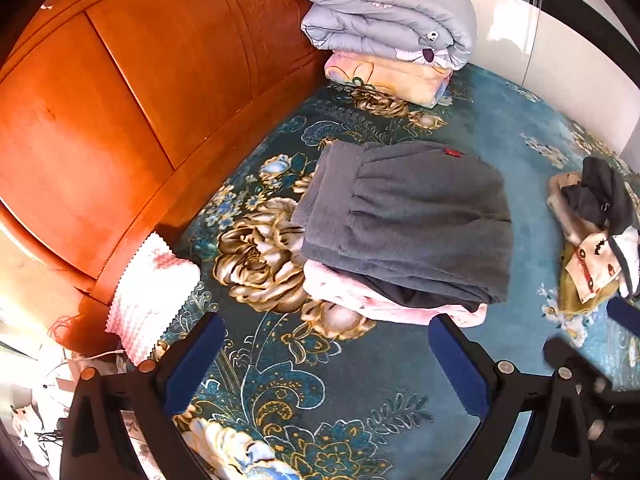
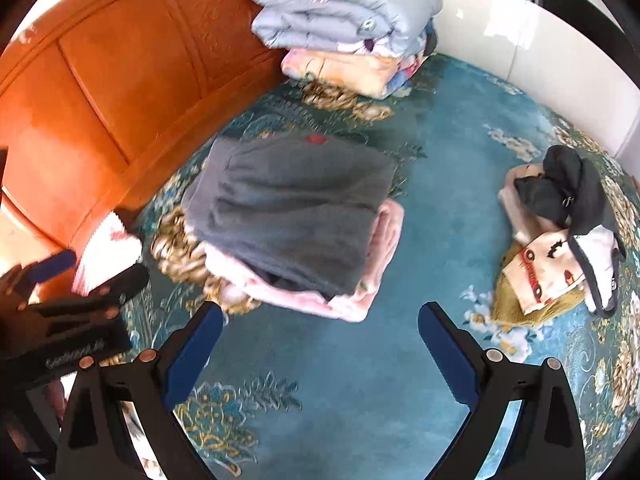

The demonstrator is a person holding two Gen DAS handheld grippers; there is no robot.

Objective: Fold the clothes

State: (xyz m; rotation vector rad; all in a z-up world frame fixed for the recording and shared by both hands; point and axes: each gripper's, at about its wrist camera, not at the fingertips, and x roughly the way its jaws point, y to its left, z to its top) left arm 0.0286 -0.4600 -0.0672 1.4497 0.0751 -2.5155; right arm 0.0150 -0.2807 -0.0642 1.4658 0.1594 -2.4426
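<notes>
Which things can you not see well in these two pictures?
- Dark garment between the grey garment and the pink garment: only an edge shows, left wrist view.
- Unfolded pile: right frame edge cuts it, left view.
- Left gripper: blurred in right view.

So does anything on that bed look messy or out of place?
Mostly tidy: the grey garment lies folded on a pink one. The odd spot is the heap of clothes to the right, crumpled and unfolded, dark pieces tumbled over a printed one.
</notes>
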